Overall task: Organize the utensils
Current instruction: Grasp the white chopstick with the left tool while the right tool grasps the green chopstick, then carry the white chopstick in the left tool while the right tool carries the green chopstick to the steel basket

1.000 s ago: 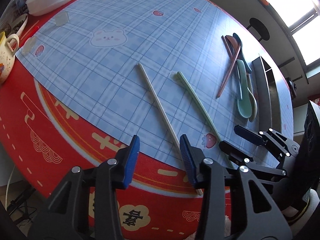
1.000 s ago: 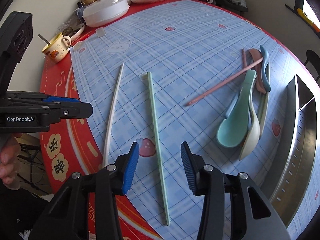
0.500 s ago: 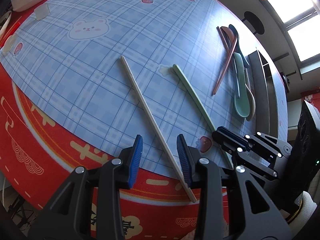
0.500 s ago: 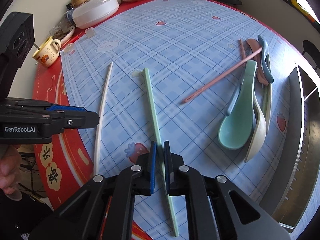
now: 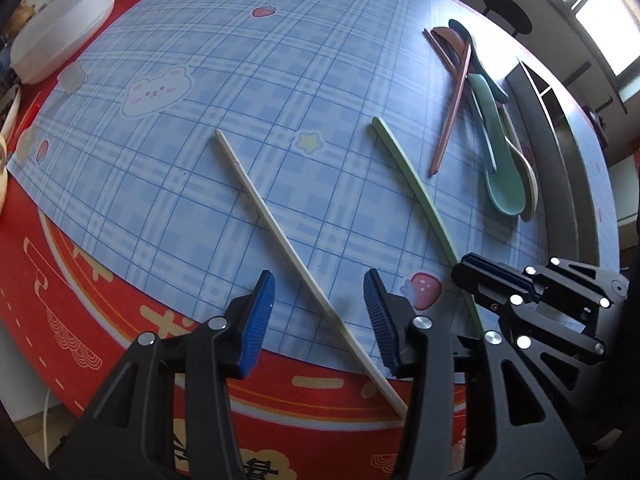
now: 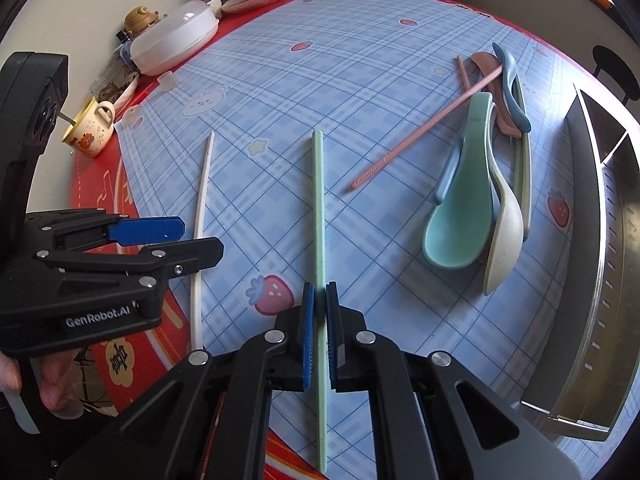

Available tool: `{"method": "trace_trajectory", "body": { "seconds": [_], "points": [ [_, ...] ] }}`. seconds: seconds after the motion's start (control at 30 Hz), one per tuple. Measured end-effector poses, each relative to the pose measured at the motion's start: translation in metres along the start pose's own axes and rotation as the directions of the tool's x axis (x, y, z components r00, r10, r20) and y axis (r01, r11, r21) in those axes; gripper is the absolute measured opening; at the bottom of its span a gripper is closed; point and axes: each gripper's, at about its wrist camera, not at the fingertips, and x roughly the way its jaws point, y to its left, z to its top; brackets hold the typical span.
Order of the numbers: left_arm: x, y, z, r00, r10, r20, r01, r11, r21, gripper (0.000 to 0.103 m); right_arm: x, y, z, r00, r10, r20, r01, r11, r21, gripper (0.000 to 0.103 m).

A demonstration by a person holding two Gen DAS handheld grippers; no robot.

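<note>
My right hand-held gripper (image 6: 319,336) is clamped on the green chopstick (image 6: 318,208), which lies lengthwise on the blue plaid mat (image 6: 360,80) covering the surface, pinched near its closer end. My left hand-held gripper (image 5: 320,316) stands wide apart, its blue pads either side of the white chopstick (image 5: 280,232), not touching it. The white chopstick's near end overhangs the mat onto the red tablecloth (image 5: 80,272). To the right lie a pink chopstick (image 6: 424,132), a teal spoon (image 6: 460,220) and a cream spoon (image 6: 504,236), overlapping. A metal tray (image 6: 608,280) sits at the far right.
</note>
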Motion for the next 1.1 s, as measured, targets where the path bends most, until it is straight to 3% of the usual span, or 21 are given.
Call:
{"method": "trace_trajectory", "body": {
  "seconds": [0.1, 0.27, 0.37, 0.53, 0.8, 1.0, 1.1],
  "points": [
    [0.001, -0.007, -0.001, 0.999, 0.044, 0.004, -0.044, 0.998, 0.053, 0.038, -0.001, -0.002, -0.001, 1.0, 0.011, 0.005, -0.012, 1.0, 0.014, 0.006],
    [0.001, -0.001, 0.0, 0.998, 0.062, 0.014, -0.063, 0.997, 0.045, 0.02, -0.002, -0.006, -0.002, 0.999, 0.04, 0.019, -0.041, 0.998, 0.05, 0.006],
    [-0.003, 0.014, -0.004, 1.0, 0.013, 0.011, -0.013, 1.0, -0.005, 0.011, -0.002, -0.007, -0.003, 0.999, 0.039, 0.022, -0.041, 0.998, 0.058, 0.006],
    [-0.004, 0.03, -0.012, 1.0, -0.024, 0.019, 0.025, 0.997, -0.067, 0.01, -0.002, -0.002, -0.002, 1.0, 0.009, 0.019, -0.01, 0.999, 0.052, 0.006],
    [-0.001, 0.014, -0.015, 0.998, 0.044, 0.046, -0.045, 0.999, 0.024, 0.011, -0.001, 0.01, -0.005, 0.997, -0.065, 0.039, 0.065, 0.998, 0.004, 0.006],
    [-0.002, 0.016, -0.019, 0.998, 0.037, 0.058, -0.039, 0.999, 0.031, 0.011, -0.001, 0.004, -0.005, 0.998, -0.037, 0.04, 0.036, 0.999, 0.04, 0.006],
    [-0.007, 0.029, -0.023, 0.999, -0.018, 0.048, 0.019, 1.0, -0.014, 0.01, -0.003, -0.001, -0.004, 1.0, 0.004, 0.031, -0.007, 0.995, 0.1, 0.006]
  ]
}}
